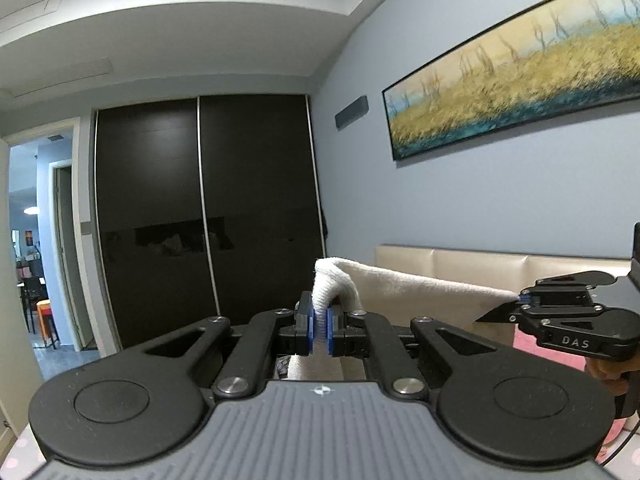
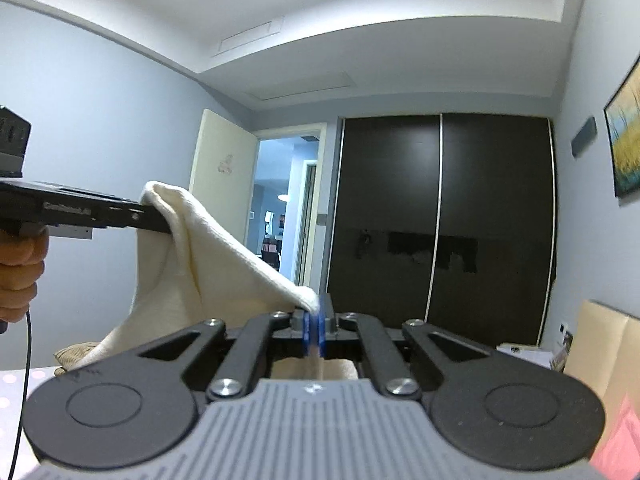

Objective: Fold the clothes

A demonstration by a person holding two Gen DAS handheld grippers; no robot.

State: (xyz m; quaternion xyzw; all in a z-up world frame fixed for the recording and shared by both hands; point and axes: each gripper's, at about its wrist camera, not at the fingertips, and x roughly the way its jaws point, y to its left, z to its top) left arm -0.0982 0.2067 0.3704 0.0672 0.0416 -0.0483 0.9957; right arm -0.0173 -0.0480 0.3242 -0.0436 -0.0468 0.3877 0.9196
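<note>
A cream-white knitted garment (image 1: 404, 284) hangs stretched between both grippers, held up in the air. My left gripper (image 1: 319, 330) is shut on a bunched edge of it, which sticks up between the blue pads. My right gripper (image 2: 315, 330) is shut on another thin edge of the garment (image 2: 208, 264). In the left wrist view the right gripper (image 1: 522, 300) appears at the right, pinching the cloth. In the right wrist view the left gripper (image 2: 160, 220) appears at the left with the cloth draped from it. The lower part of the garment is hidden behind the gripper bodies.
A dark sliding wardrobe (image 1: 208, 208) stands ahead, with an open doorway (image 2: 288, 208) beside it. A beige padded headboard (image 1: 500, 264) runs along the right wall under a framed painting (image 1: 512, 72). A pink dotted bed cover (image 2: 616, 440) lies below.
</note>
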